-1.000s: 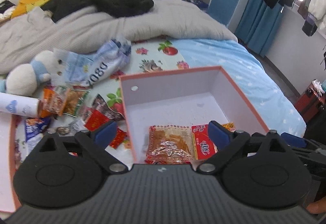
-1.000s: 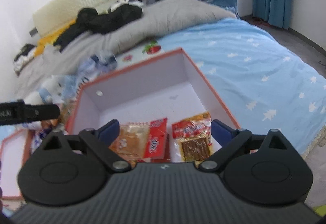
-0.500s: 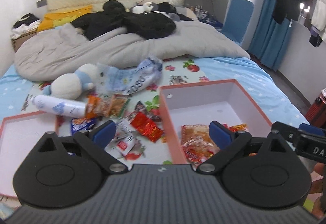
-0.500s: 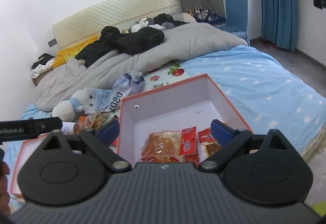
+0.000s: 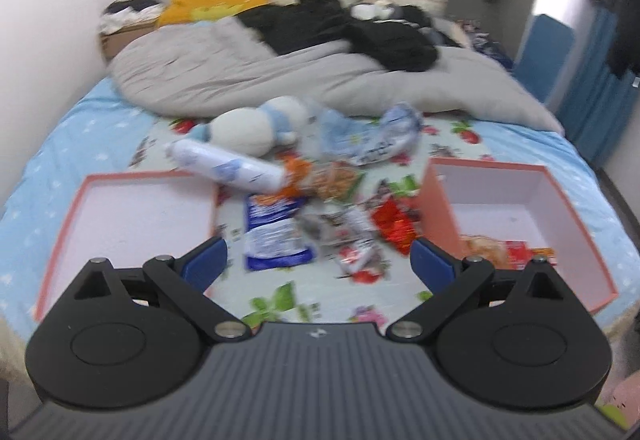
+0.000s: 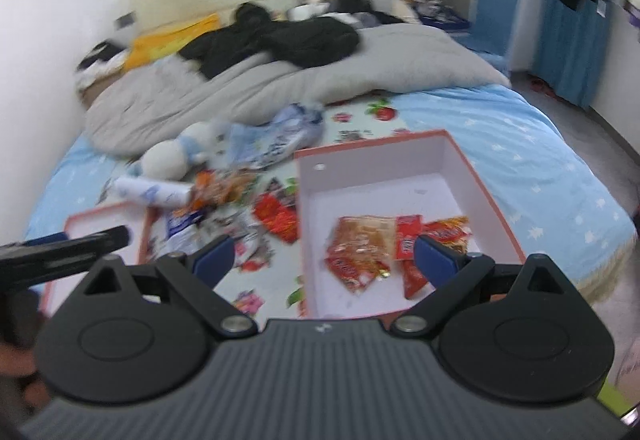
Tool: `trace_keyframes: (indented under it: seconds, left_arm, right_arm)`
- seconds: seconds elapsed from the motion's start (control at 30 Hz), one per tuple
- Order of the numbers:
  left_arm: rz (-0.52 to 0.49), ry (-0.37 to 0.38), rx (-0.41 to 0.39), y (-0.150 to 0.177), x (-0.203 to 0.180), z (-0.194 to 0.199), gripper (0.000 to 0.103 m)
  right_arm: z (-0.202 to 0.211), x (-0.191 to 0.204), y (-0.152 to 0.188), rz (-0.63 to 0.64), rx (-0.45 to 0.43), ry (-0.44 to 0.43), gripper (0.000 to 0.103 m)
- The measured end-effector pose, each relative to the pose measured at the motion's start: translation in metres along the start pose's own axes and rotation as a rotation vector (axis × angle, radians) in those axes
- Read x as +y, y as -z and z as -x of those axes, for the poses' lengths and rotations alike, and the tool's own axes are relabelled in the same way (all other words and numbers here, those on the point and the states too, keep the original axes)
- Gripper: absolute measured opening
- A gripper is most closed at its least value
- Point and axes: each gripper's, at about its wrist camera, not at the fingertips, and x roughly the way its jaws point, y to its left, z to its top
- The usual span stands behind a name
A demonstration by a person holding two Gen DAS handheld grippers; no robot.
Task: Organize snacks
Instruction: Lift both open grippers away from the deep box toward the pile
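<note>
A pink-rimmed white box (image 5: 492, 181) sits on the bed at the right, with several orange and red snack packets (image 6: 358, 248) in its near end. Loose snacks lie between the box and its lid (image 5: 140, 215): a blue-and-white packet (image 5: 276, 232), a red packet (image 5: 394, 224) and orange packets (image 5: 328, 179). My left gripper (image 5: 319, 262) hovers open and empty above this pile. My right gripper (image 6: 325, 260) is open and empty too, held above the box's (image 6: 372, 163) near left corner. The left gripper (image 6: 68, 256) shows at the left edge of the right wrist view. Both views are blurred.
A white tube (image 5: 228, 167), a plush toy (image 5: 248, 127) and a crumpled blue-white bag (image 5: 384, 139) lie behind the pile. A grey duvet (image 5: 240, 79) with black clothes fills the far bed. A blue chair (image 5: 544, 47) and curtains stand at the right.
Both grippers have pulled back and up from the box. The left one has swung left, from over the box to over the loose pile. Both stayed open and empty.
</note>
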Motion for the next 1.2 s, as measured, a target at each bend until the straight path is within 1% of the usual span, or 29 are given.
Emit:
trace_keyframes:
  seconds: [0.1,0.2,0.3,0.37,0.43,0.5,0.57,0.67,0.77,0.9,0.97,1.07,1.13,1.2]
  left_arm:
    - [0.044,-0.045,0.033,0.007,0.026,-0.009,0.1]
    - [0.078,-0.081,0.07,0.017,0.045,-0.021,0.1]
    - [0.116,-0.102,0.12,0.027,0.056,-0.038,0.1]
    - [0.13,-0.096,0.133,0.031,0.058,-0.047,0.1]
    - [0.111,-0.11,0.138,0.035,0.058,-0.052,0.1]
    - [0.1,-0.119,0.142,0.036,0.058,-0.059,0.1]
    - [0.114,-0.115,0.147,0.036,0.057,-0.064,0.1]
    - [0.132,-0.081,0.148,0.036,0.055,-0.072,0.1]
    - [0.138,-0.068,0.157,0.037,0.051,-0.08,0.1]
    - [0.126,-0.06,0.171,0.037,0.049,-0.091,0.1]
    - [0.115,-0.051,0.179,0.036,0.051,-0.096,0.1]
    - [0.116,-0.06,0.175,0.034,0.06,-0.101,0.1]
    - [0.124,-0.055,0.178,0.03,0.068,-0.105,0.1]
    - [0.124,-0.046,0.175,0.026,0.074,-0.111,0.1]
  right_arm:
    - [0.018,0.021,-0.01,0.086,0.033,0.017,0.097]
    - [0.031,0.034,-0.016,0.138,0.056,-0.014,0.097]
    - [0.036,0.041,-0.019,0.166,0.089,-0.088,0.097]
    - [0.034,0.048,-0.02,0.187,0.095,-0.079,0.097]
    - [0.029,0.052,-0.021,0.197,0.114,-0.07,0.097]
    - [0.022,0.05,-0.021,0.185,0.132,-0.073,0.097]
    - [0.013,0.043,-0.018,0.141,0.178,-0.065,0.097]
    - [0.004,0.038,-0.016,0.115,0.223,-0.078,0.097]
    - [-0.002,0.036,-0.019,0.109,0.216,-0.061,0.097]
    - [-0.018,0.031,-0.023,0.067,0.226,-0.045,0.097]
    - [-0.029,0.034,-0.023,0.08,0.223,-0.043,0.097]
    - [-0.057,0.039,-0.017,0.091,0.209,-0.082,0.097]
    - [-0.08,0.041,-0.01,0.079,0.249,-0.124,0.097]
    - [-0.102,0.046,-0.001,0.076,0.262,-0.181,0.097]
